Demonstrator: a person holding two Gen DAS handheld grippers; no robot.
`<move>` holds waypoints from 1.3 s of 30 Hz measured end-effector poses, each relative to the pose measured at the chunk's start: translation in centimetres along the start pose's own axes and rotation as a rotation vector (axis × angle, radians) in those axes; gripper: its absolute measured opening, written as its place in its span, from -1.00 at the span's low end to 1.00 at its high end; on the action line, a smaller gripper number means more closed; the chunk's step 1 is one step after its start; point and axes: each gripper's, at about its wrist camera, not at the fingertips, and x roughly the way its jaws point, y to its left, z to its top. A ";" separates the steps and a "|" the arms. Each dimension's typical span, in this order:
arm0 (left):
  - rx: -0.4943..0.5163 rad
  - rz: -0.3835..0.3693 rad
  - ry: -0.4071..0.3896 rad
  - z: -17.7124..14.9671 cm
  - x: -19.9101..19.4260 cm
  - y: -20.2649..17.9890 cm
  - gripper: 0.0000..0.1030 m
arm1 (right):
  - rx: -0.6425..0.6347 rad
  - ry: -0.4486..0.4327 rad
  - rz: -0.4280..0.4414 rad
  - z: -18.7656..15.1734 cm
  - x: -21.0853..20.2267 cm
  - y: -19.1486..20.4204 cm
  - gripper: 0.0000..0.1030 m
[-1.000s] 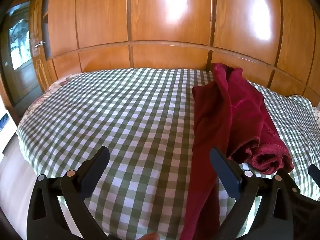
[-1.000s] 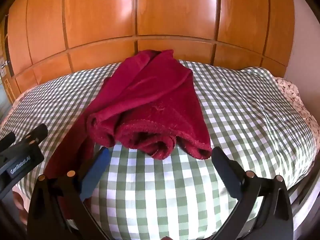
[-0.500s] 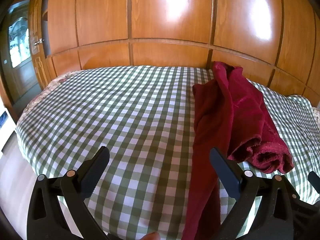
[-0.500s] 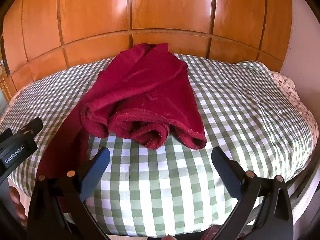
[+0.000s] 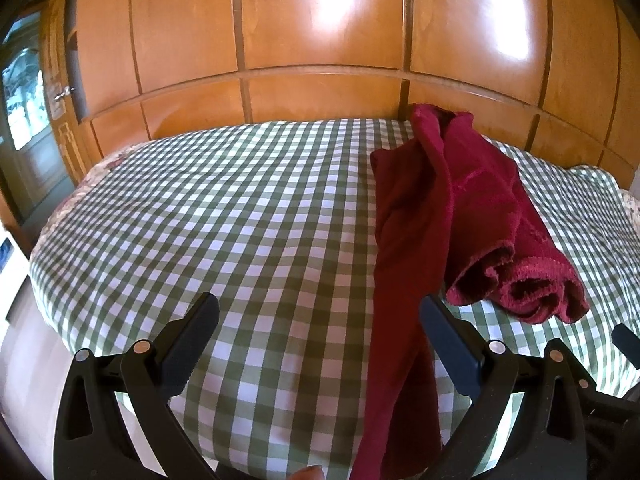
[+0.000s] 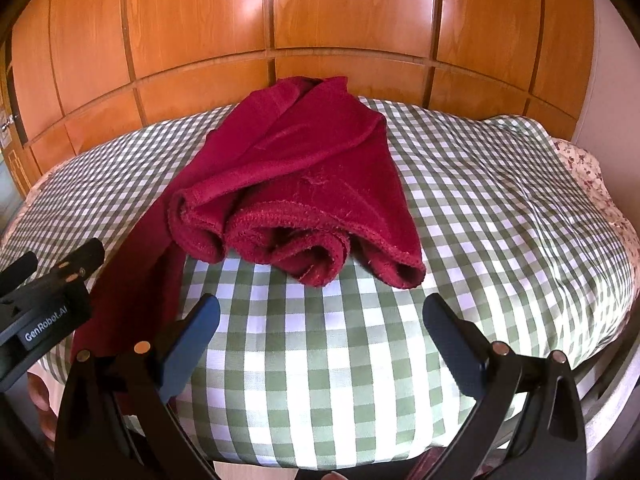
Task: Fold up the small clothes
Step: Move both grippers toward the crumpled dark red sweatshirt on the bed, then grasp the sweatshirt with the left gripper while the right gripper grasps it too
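A dark red garment lies crumpled on the green-and-white checked bed. Its rolled hem faces me, and a long strip hangs over the near edge. My left gripper is open above the bed's front edge, with the hanging strip just inside its right finger, untouched. In the right wrist view my right gripper is also open, hovering short of the rolled hem with nothing between its fingers. The left tool's body shows at that view's left edge.
Glossy wooden wardrobe panels rise directly behind the bed. A door with a glass pane stands at far left. A floral sheet peeks out at the bed's right side, next to a pale wall. Floor shows at lower left.
Both grippers have drawn back and lifted slightly, so the bed and garment sit a little farther off. The garment has not moved. Both grippers stay open.
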 end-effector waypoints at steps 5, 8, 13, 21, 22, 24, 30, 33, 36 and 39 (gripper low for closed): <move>0.006 -0.006 0.011 -0.1 0.1 -0.2 0.93 | -0.004 0.015 -0.004 -0.2 0.3 0.0 0.96; 0.015 -0.019 0.019 -0.3 0.2 -0.2 0.93 | -0.011 0.015 0.000 -0.1 0.3 0.1 0.96; 0.035 -0.033 0.032 -0.6 0.6 -0.4 0.93 | -0.026 0.014 -0.005 -0.1 0.4 0.5 0.96; 0.052 -0.066 0.087 -1.3 1.6 -0.6 0.93 | -0.035 0.023 -0.017 -0.1 0.6 0.7 0.96; 0.052 -0.067 0.089 -1.3 1.7 -0.6 0.93 | -0.039 0.021 -0.017 -0.1 0.6 0.8 0.96; 0.049 -0.069 0.093 -1.5 1.8 -0.5 0.93 | -0.045 0.017 -0.019 -0.1 0.6 0.9 0.96; 0.055 -0.081 0.118 -1.9 2.4 -0.5 0.93 | -0.042 0.020 -0.020 0.0 0.6 1.0 0.96; 0.050 -0.090 0.136 -2.1 2.8 -0.5 0.93 | -0.042 0.023 -0.019 0.0 0.7 0.9 0.96; 0.047 -0.097 0.150 -2.2 3.1 -0.5 0.93 | -0.037 0.030 -0.012 0.1 1.0 0.7 0.96; 0.052 -0.102 0.168 -2.3 3.5 -0.7 0.93 | -0.028 0.037 -0.006 0.2 1.4 0.5 0.96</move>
